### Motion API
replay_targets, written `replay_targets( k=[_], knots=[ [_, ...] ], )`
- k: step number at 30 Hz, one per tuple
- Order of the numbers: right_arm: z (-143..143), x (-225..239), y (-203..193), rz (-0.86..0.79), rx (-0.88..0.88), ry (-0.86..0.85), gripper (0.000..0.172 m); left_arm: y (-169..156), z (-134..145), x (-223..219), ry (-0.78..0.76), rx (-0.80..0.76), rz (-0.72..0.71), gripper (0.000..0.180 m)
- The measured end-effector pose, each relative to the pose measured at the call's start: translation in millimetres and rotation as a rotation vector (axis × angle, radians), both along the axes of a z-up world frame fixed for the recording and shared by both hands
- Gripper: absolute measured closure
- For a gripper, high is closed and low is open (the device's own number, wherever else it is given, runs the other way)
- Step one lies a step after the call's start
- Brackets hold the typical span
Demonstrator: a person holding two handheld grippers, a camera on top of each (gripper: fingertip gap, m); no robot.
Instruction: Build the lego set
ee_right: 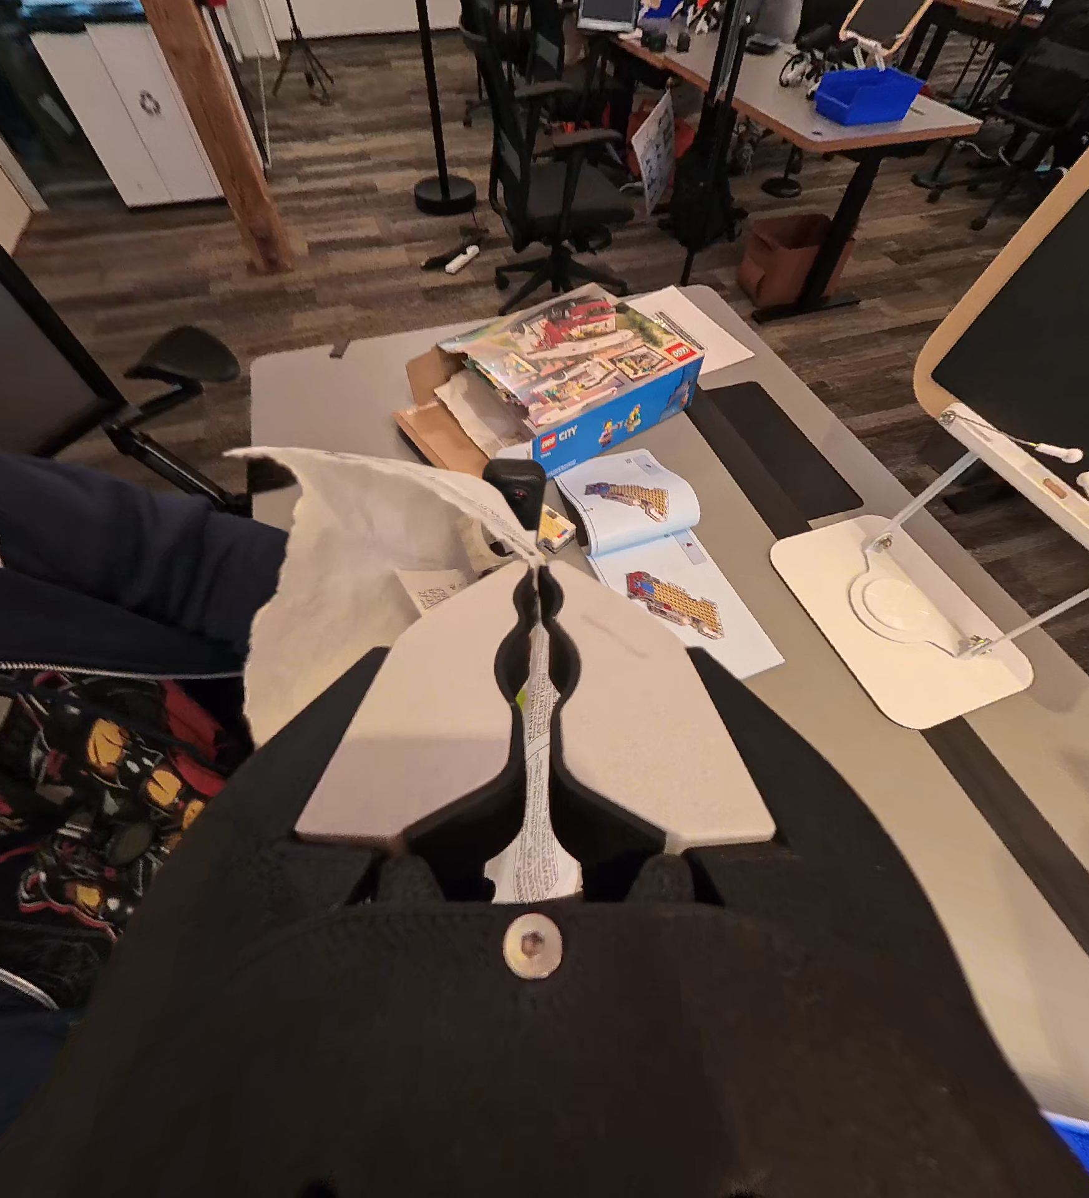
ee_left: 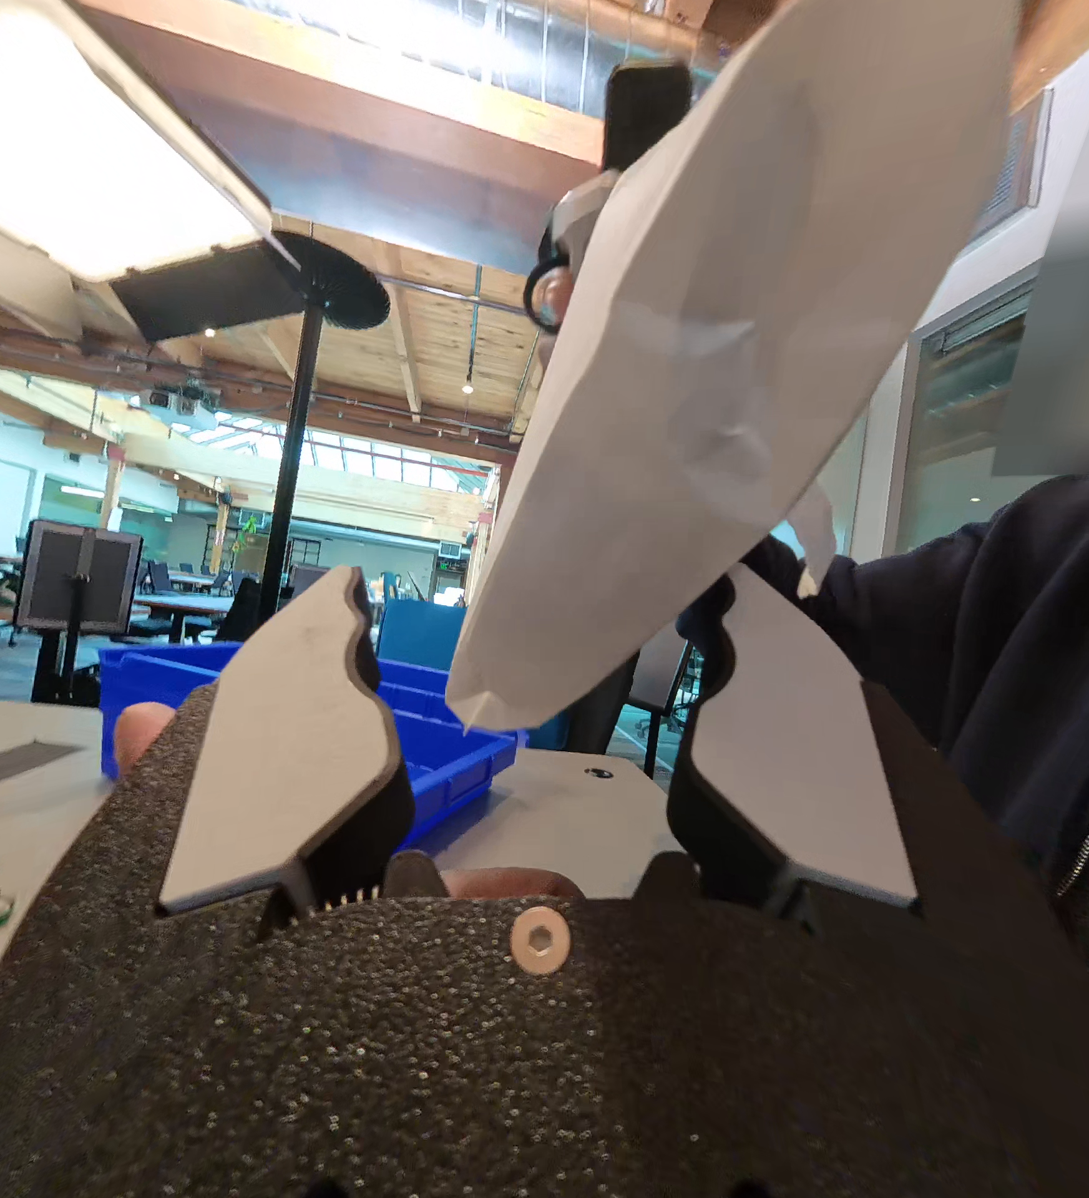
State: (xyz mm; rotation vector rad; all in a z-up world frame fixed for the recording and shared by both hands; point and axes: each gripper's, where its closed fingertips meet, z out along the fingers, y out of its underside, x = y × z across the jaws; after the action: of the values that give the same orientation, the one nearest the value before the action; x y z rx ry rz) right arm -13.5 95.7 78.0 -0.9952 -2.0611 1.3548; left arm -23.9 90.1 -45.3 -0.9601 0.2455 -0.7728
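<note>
Grey worktop [ee_right: 347, 389] in an open office carries, at twelve o'clock, a toy box [ee_right: 600, 382] and open booklet [ee_right: 665, 551]. Right gripper [ee_right: 538, 570] pinches a torn white paper bag [ee_right: 360, 557]; left gripper [ee_left: 541, 583] gapes beneath it.

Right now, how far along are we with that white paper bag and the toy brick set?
Done: the bag is torn open along its top, and the booklet lies open beside the box. In hand: the right gripper is shut on the bag's edge; the left gripper is open just under the hanging bag. Left: a small yellow build sits by the booklet. Bag contents aren't visible.
</note>
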Motion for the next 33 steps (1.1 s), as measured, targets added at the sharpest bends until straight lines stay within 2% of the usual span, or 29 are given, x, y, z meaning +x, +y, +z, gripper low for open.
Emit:
replay_targets(
  k=[4,7,11,16,18,19,24,29,31,33],
  knots=[
    [-4.5,-1.7,7.7,-0.049,-0.079,0.010,0.172,-12.0,19.1,0.2,0.016,0.110,0.000,0.114],
    [-7.7,-3.6,21.3,-0.101,-0.154,0.021,0.172,-10.9,20.0,0.2,0.021,0.111,-0.003,0.125],
    [-12.9,-5.9,41.9,-0.168,-0.220,0.036,0.172,-1.6,18.8,1.6,0.010,0.079,-0.008,0.129],
    [-16.7,-5.7,62.3,-0.211,-0.312,0.045,0.172,10.4,17.7,6.2,-0.022,0.026,-0.080,0.127],
    [-21.2,-4.7,67.9,-0.216,-0.322,0.044,0.172,16.2,13.9,7.9,-0.023,-0.002,-0.090,0.132],
    [-24.2,-4.3,71.3,-0.222,-0.316,0.043,0.172,18.5,11.9,7.4,-0.035,-0.014,-0.099,0.137],
    [-40.3,-6.0,103.9,-0.325,-0.151,0.078,0.169,33.1,-1.0,1.6,-0.135,-0.111,-0.161,0.141],
    [-42.4,15.5,172.3,-0.553,-0.004,0.133,0.168,42.4,-18.0,-17.4,-0.172,-0.212,-0.115,0.142],
    [-65.1,35.3,198.4,-0.638,0.079,0.071,0.167,47.5,-27.1,-28.8,-0.171,-0.283,-0.065,0.142],
    [-107.9,57.3,208.8,-0.654,0.145,-0.079,0.159,53.0,-36.9,-37.5,-0.150,-0.362,-0.019,0.142]
  ],
)
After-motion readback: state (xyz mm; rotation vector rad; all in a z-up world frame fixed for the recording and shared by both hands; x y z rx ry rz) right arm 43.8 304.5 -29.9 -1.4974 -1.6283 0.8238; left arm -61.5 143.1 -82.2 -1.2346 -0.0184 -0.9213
